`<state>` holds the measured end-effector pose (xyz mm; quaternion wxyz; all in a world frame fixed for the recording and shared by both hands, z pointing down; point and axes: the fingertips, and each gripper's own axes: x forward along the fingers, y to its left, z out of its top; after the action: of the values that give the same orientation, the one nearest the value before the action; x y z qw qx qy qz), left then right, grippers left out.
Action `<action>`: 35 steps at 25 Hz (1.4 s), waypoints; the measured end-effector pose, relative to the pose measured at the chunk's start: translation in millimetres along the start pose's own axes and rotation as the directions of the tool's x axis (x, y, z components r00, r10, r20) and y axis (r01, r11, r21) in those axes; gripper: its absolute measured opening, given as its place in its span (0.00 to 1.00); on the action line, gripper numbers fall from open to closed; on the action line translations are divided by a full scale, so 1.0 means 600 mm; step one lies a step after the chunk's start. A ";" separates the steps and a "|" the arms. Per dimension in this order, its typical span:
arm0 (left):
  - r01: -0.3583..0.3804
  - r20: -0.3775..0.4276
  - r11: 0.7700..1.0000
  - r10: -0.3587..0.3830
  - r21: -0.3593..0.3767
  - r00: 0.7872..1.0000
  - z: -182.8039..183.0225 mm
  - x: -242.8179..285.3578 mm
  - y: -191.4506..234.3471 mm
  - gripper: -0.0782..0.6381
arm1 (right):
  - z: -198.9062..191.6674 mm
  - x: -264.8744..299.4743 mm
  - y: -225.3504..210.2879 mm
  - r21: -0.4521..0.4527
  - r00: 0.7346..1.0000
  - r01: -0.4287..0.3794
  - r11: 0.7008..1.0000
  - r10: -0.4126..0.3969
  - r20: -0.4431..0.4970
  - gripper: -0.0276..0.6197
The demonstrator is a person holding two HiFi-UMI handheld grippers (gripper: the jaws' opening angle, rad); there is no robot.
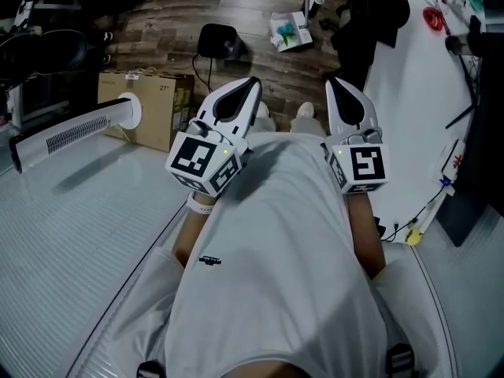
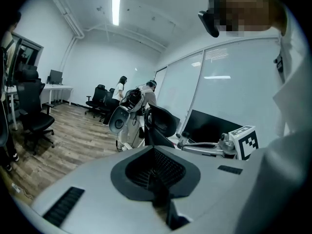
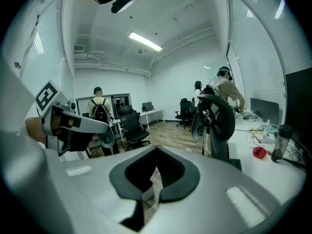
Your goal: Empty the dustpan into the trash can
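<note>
I am holding both tools up in front of my chest, side by side and tipped slightly downward. This reads as a ready pose, not a working one. The left tool [image 1: 252,82] is sitting nearer the cardboard box [image 1: 153,105] on the wood floor, and the right tool [image 1: 330,81] is sitting farther from that box, on its other side. Each tool's jaws are pressed together at the tips with nothing between them. The left gripper view [image 2: 155,155] and the right gripper view [image 3: 156,152] each show only the pads meeting and the office beyond. I judge I am keeping them closed because there is nothing to pick up yet.

The dustpan and the trash can are not showing in any view. Near the box I am seeing only a white fan-like appliance [image 1: 75,132] and, farther off, a black speaker [image 1: 219,42] and a small carton [image 1: 290,31]. The emptying is therefore not under way. In my judgement the next thing I am needing is to find the dustpan's handle, and then to open one tool before reaching for it.
</note>
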<state>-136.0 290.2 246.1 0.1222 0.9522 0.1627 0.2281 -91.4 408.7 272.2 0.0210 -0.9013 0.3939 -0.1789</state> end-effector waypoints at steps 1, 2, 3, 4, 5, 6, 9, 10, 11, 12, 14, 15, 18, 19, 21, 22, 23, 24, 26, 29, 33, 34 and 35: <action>-0.004 -0.004 1.000 0.004 0.002 1.000 0.000 0.004 -0.006 0.12 | -0.002 -0.005 -0.006 0.008 1.000 -0.002 1.000 0.002 -0.001 0.05; -0.009 -0.008 1.000 0.009 0.004 1.000 -0.001 0.007 -0.011 0.12 | -0.004 -0.010 -0.011 0.014 1.000 -0.007 1.000 0.007 -0.001 0.05; -0.015 -0.012 1.000 0.016 0.007 1.000 -0.001 0.011 -0.017 0.12 | -0.005 -0.016 -0.016 0.017 1.000 -0.013 1.000 0.013 -0.001 0.05; -0.022 -0.017 1.000 0.022 0.012 1.000 -0.002 0.015 -0.023 0.12 | -0.007 -0.021 -0.022 0.020 1.000 -0.019 1.000 0.019 0.002 0.05; -0.026 -0.025 0.999 0.027 0.021 0.999 -0.003 0.020 -0.030 0.12 | -0.008 -0.026 -0.029 0.024 1.000 -0.024 0.999 0.023 0.008 0.05; -0.027 -0.038 0.999 0.028 0.033 0.999 -0.006 0.025 -0.038 0.12 | -0.010 -0.030 -0.037 0.032 1.000 -0.026 0.999 0.026 0.015 0.05; -0.021 -0.094 0.998 0.026 0.058 0.995 -0.013 0.032 -0.068 0.12 | -0.015 -0.044 -0.056 0.073 0.999 -0.031 0.997 0.029 0.039 0.05; -0.021 -0.106 0.998 0.028 0.066 0.994 -0.012 0.033 -0.075 0.12 | -0.014 -0.047 -0.060 0.089 0.998 -0.031 0.996 0.026 0.049 0.05; -0.022 -0.113 0.997 0.031 0.074 0.993 -0.010 0.037 -0.080 0.12 | -0.014 -0.049 -0.066 0.104 0.998 -0.026 0.994 0.020 0.060 0.05; -0.024 -0.121 0.997 0.034 0.079 0.992 -0.009 0.044 -0.082 0.12 | -0.015 -0.052 -0.073 0.117 0.998 -0.018 0.993 0.010 0.068 0.05; -0.024 -0.141 0.996 0.035 0.083 0.989 -0.013 0.059 -0.085 0.12 | -0.023 -0.061 -0.086 0.137 0.998 0.003 0.991 -0.013 0.070 0.05; -0.020 -0.150 0.996 0.033 0.084 0.988 -0.015 0.067 -0.087 0.12 | -0.029 -0.067 -0.092 0.142 0.998 0.010 0.990 -0.019 0.064 0.05; -0.003 -0.155 0.996 0.016 0.088 0.988 -0.014 0.085 -0.090 0.12 | -0.043 -0.078 -0.103 0.136 0.999 0.020 0.991 -0.026 0.040 0.05; 0.002 -0.156 0.996 0.012 0.093 0.988 -0.014 0.089 -0.090 0.12 | -0.044 -0.079 -0.104 0.132 0.999 0.021 0.991 -0.026 0.038 0.05; 0.011 -0.151 0.995 0.005 0.102 0.989 -0.012 0.099 -0.084 0.12 | -0.044 -0.078 -0.107 0.123 0.999 0.024 0.992 -0.029 0.036 0.05; 0.015 -0.144 0.995 0.000 0.101 0.990 -0.009 0.104 -0.080 0.12 | -0.044 -0.073 -0.109 0.113 0.999 0.026 0.993 -0.030 0.033 0.05; 0.019 -0.136 0.996 -0.006 0.092 0.991 -0.007 0.109 -0.075 0.12 | -0.044 -0.066 -0.110 0.101 0.999 0.028 0.994 -0.030 0.026 0.05; 0.023 -0.129 0.997 -0.013 0.079 0.992 -0.005 0.112 -0.069 0.12 | -0.044 -0.057 -0.109 0.092 0.999 0.030 0.995 -0.031 0.017 0.05; 0.030 -0.120 0.998 -0.023 0.053 0.992 -0.004 0.111 -0.052 0.12 | -0.041 -0.036 -0.098 0.086 1.000 0.030 0.996 -0.031 0.000 0.05; 0.036 -0.098 0.999 -0.032 0.036 0.995 0.011 0.115 -0.010 0.12 | -0.020 0.005 -0.077 0.076 1.000 0.030 0.997 -0.030 0.001 0.05; 0.040 -0.052 0.999 -0.040 0.008 0.998 0.047 0.126 0.061 0.12 | 0.008 0.081 -0.056 0.018 1.000 0.022 1.000 -0.022 -0.017 0.05; 0.040 -0.045 0.999 -0.039 0.004 0.998 0.056 0.127 0.082 0.12 | 0.016 0.103 -0.051 0.009 1.000 0.021 1.000 -0.021 -0.023 0.05; 0.039 -0.038 0.999 -0.039 -0.002 0.999 0.066 0.127 0.103 0.12 | 0.024 0.124 -0.045 0.005 0.999 0.020 1.000 -0.020 -0.026 0.05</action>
<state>-37.2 254.7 260.7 0.1241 0.9443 0.1831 0.2436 -20.9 372.5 286.0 0.0163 -0.9028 0.3847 -0.1918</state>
